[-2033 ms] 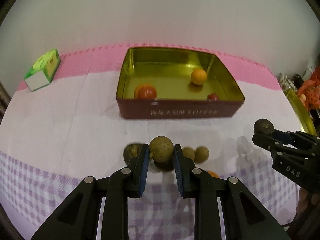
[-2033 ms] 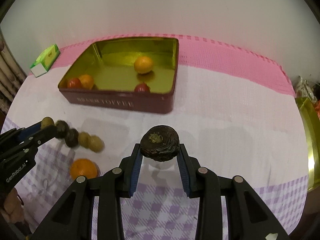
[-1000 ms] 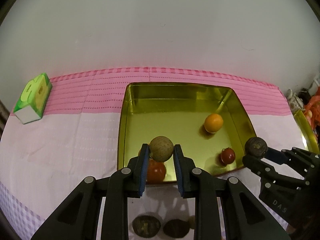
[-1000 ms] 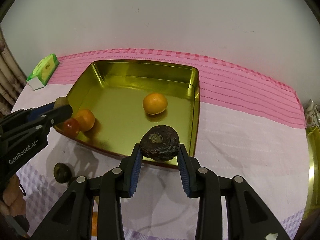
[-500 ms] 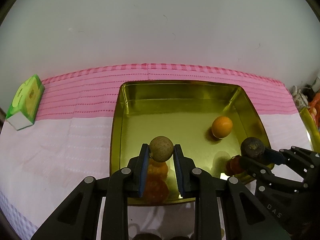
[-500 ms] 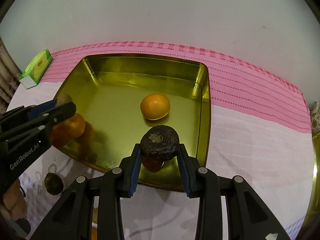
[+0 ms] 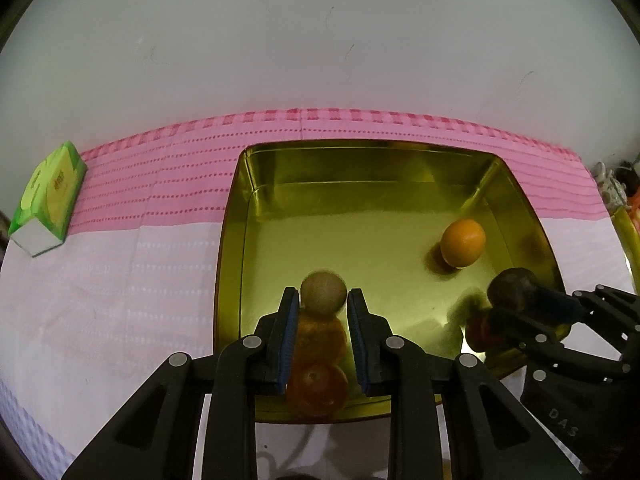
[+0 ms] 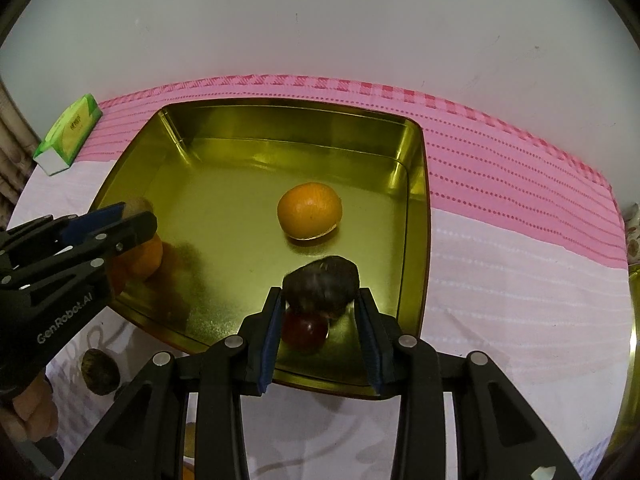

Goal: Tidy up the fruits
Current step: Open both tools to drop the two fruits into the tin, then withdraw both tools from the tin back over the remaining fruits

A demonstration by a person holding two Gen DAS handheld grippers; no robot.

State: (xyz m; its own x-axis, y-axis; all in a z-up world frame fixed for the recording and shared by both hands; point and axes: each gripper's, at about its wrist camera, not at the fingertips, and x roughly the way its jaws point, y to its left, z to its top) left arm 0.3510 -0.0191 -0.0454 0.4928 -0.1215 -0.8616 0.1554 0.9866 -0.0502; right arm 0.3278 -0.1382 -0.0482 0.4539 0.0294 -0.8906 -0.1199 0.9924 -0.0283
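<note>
"Dark wrinkled fruit [image 8: 320, 284], where?"

"Blurred, loose between the opening jaws of the right gripper [image 8: 318, 300], over the gold metal tin [image 8: 416, 200], long axis crosswise. It half hides a red fruit [image 8: 305, 330]. The left gripper [image 7: 323, 300] clamps a round tan fruit [image 7: 323, 293]."

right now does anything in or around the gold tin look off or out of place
Mostly tidy. The dark brown fruit sits tilted and blurred in the right tool, whose jaws are opening, so it is slipping out above the red fruit in the gold tin. One dark fruit lies outside on the cloth.
</note>
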